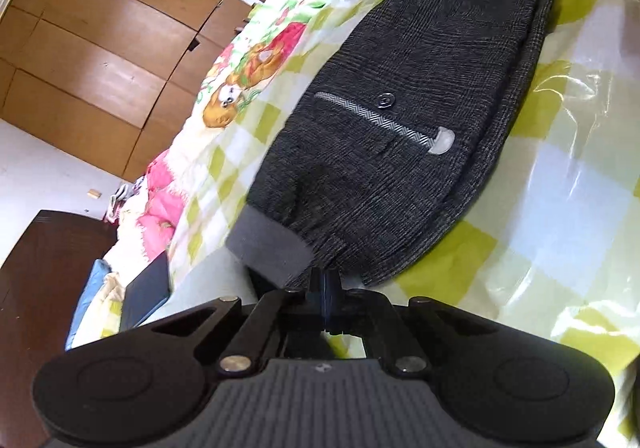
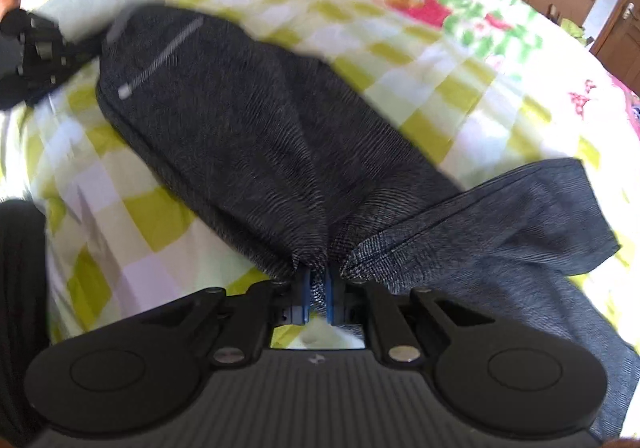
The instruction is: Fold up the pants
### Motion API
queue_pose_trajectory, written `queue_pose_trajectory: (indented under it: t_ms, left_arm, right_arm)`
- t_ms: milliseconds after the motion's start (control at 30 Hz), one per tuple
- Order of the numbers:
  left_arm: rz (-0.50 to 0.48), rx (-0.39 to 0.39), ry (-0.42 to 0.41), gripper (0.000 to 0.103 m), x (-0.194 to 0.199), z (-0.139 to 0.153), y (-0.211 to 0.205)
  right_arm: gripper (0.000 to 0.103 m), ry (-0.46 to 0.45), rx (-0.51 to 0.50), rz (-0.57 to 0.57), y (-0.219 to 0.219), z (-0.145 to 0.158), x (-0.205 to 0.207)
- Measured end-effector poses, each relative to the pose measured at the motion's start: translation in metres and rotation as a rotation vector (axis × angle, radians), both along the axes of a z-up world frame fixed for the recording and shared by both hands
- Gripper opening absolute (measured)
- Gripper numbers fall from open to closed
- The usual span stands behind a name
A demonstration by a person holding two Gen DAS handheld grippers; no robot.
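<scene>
Pants (image 2: 224,128) are being pinched by the right claw (image 2: 318,288), clenched on bunched fabric. The left claw (image 1: 325,288), clenched at the waistband (image 1: 268,244), is perhaps gripping cloth; this cannot be told. Both ends should be lifted level so the fold is being laid square on the bed (image 2: 440,96).

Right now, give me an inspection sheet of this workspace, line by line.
Surface: bed with a yellow-green checked cover, glossy in places, cartoon-print quilt alongside.
Job's things: dark grey pants laid lengthwise, back pocket with button facing up, grey waistband near the left claw; far end bunched and lifted.
Clutter: dark flat object at the bed edge; cannot tell what it is.
Grippers: left claw shut at the waistband edge, grip on cloth unclear; right claw shut on pants fabric.
Cables: nothing seen.
Surroundings: wooden wardrobe, dark wooden cabinet, white floor.
</scene>
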State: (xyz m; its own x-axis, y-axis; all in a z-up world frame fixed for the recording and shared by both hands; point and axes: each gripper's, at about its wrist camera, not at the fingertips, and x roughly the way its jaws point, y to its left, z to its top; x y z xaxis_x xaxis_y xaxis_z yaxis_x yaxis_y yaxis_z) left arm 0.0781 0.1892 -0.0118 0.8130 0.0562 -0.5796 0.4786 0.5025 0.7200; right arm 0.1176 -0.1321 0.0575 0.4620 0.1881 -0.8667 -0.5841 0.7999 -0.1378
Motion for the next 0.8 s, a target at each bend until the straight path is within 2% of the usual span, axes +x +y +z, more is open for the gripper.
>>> queue_pose_trajectory:
  t_ms: [100, 133, 167, 200, 233, 267, 367, 400, 433, 467, 500, 533, 633, 700, 800]
  left_arm:
    - [-0.071, 0.095, -0.023, 0.028, -0.002, -0.011, -0.007]
    - [-0.078, 0.097, -0.020, 0.035, -0.002, -0.012, -0.006]
    - [-0.074, 0.102, -0.018, 0.038, 0.001, -0.013, -0.004]
    - [-0.071, 0.122, -0.030, 0.047, 0.004, -0.016, -0.003]
    - [-0.076, 0.152, -0.050, 0.051, 0.006, -0.021, -0.003]
    - [-0.082, 0.169, -0.056, 0.052, 0.008, -0.026, -0.003]
    - [-0.077, 0.158, -0.061, 0.052, 0.014, -0.031, -0.005]
    - [-0.059, 0.142, -0.054, 0.048, 0.017, -0.029, -0.005]
    - [-0.039, 0.111, -0.033, 0.038, 0.020, -0.025, -0.003]
    - [-0.027, 0.088, -0.011, 0.034, 0.020, -0.022, -0.001]
    - [-0.023, 0.084, -0.005, 0.022, 0.018, -0.021, 0.001]
    - [-0.022, 0.085, -0.009, 0.019, 0.016, -0.019, 0.003]
    - [-0.016, 0.058, -0.022, 0.019, 0.010, -0.009, 0.004]
    - [-0.046, 0.084, -0.050, 0.019, 0.005, -0.008, 0.001]
    - [-0.096, 0.116, -0.044, 0.027, 0.002, -0.014, -0.004]
  right_arm:
    - [0.009, 0.009, 0.008, -0.005, 0.002, -0.006, 0.002]
    - [0.009, 0.008, 0.012, -0.007, 0.001, -0.004, 0.002]
    - [0.009, 0.008, 0.016, -0.010, -0.002, -0.002, 0.003]
    - [0.009, 0.012, 0.021, -0.015, -0.004, -0.001, 0.004]
    - [0.009, 0.016, 0.026, -0.021, -0.006, 0.000, 0.005]
    - [0.009, 0.019, 0.028, -0.025, -0.006, -0.001, 0.006]
    - [0.009, 0.020, 0.023, -0.026, -0.004, -0.003, 0.006]
    - [0.009, 0.020, 0.021, -0.026, -0.003, -0.003, 0.006]
    - [0.009, 0.020, 0.018, -0.024, -0.003, -0.004, 0.004]
    - [0.009, 0.018, 0.015, -0.022, -0.002, -0.003, 0.003]
    - [0.009, 0.017, 0.017, -0.022, -0.003, -0.002, 0.003]
    - [0.009, 0.021, 0.024, -0.025, -0.004, 0.000, 0.002]
    - [0.009, 0.020, 0.043, -0.035, -0.008, 0.008, -0.001]
    - [0.009, 0.013, 0.048, -0.042, -0.010, 0.012, -0.002]
    - [0.009, 0.009, 0.044, -0.041, -0.009, 0.013, -0.001]
